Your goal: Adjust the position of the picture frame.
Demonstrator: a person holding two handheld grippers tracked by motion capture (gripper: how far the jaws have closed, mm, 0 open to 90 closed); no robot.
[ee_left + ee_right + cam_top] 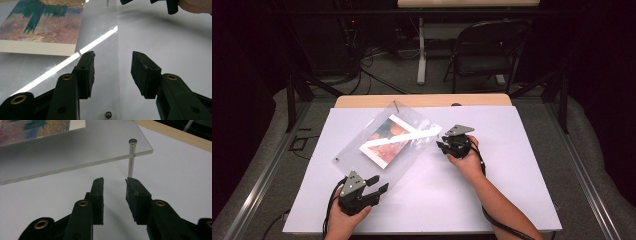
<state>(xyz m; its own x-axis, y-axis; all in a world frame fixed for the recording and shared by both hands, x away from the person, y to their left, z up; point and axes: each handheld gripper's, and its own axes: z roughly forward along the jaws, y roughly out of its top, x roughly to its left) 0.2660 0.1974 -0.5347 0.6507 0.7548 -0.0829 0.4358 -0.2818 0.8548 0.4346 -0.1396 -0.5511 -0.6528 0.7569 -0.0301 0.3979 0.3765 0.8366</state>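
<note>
Grippers at two corners of a clear frame, both with jaws apart and nothing gripped.

Left gripper (378, 186) sits at the near corner of the acrylic frame (412, 150), its jaws parted over the frame's edge, pads not touching it; a small screw (108, 114) shows just below them. The frame lies slanted on the white table (512, 190), holding a painted print (387, 140). Right gripper (441, 140) is released too, jaws narrowly apart, just short of the frame's right corner, where a metal standoff pin (131, 157) lifts it off the table. Beyond the table: grey floor, cables, a folding chair (484, 52), dark surroundings.
</note>
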